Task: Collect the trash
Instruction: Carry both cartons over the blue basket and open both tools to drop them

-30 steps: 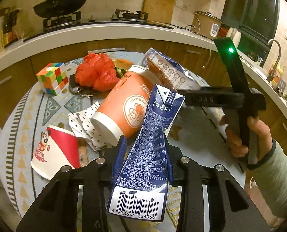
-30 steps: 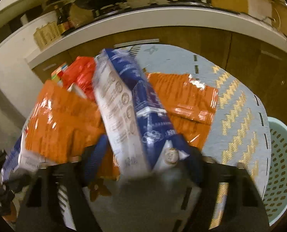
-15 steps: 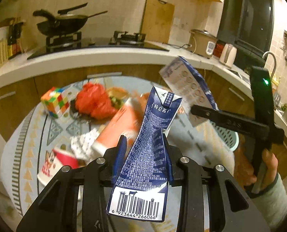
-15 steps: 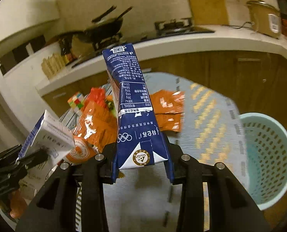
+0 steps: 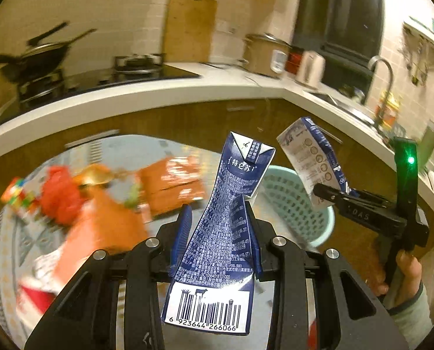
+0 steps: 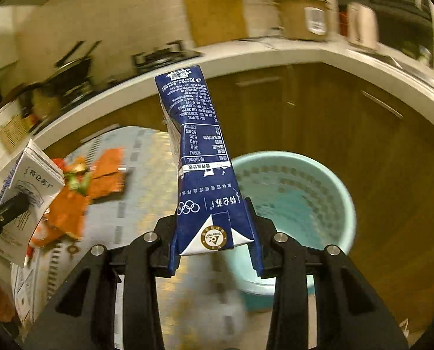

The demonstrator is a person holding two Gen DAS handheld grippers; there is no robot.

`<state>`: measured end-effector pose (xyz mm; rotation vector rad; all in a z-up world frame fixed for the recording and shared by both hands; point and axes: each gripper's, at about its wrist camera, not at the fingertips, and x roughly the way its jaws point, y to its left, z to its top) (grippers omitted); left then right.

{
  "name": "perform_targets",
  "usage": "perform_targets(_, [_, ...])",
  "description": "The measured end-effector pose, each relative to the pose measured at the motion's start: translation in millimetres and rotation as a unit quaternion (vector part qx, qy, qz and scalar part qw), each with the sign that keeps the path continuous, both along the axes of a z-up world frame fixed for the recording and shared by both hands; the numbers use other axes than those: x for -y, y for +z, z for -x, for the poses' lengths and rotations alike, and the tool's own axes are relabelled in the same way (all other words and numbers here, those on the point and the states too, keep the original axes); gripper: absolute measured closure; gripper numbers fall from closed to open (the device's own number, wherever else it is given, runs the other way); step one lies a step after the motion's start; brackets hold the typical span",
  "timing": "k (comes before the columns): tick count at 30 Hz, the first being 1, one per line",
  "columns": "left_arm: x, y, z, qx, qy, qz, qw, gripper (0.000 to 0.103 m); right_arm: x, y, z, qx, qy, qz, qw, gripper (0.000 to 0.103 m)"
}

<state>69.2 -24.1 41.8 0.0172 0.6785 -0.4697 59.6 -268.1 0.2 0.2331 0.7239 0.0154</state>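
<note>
Two crushed blue milk cartons [image 5: 231, 227] [image 6: 200, 169], clamped upright.

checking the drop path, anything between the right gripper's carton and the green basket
Nothing: in the right wrist view the milk carton hangs clear, only bare air before the basket.

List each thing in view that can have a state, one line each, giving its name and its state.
left gripper: shut on a crushed blue milk carton
right gripper: shut on a second blue milk carton, jaws just closed further
green basket: upright, looks empty
wok: on the stove
orange wrappers: lying on the table
</note>
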Motion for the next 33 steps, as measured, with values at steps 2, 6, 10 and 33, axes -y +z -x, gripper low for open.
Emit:
perform_targets(2, [26, -5, -9, -0.012, -0.017, -0.010, 0.9997, 0.070, 17, -7, 3, -0.007, -0.019, 0.001, 1.000, 0.069])
perform_targets(6, [73, -19, -24, -0.029, -0.051, -0.023, 0.9980, 0.070, 41, -25, 1, -0.031, -0.050, 0.001, 0.998, 0.069])
perform_targets(10, [118, -42, -46, -0.060, -0.072, -0.043, 0.9947, 0.070, 58, -47, -4, -0.068, -0.073, -0.001, 0.995, 0.069])
perform_targets(33, [169, -94, -72, -0.127, -0.097, -0.038, 0.9865, 0.036, 92, -95, -11, -0.150, -0.087, -0.041, 0.984, 0.061])
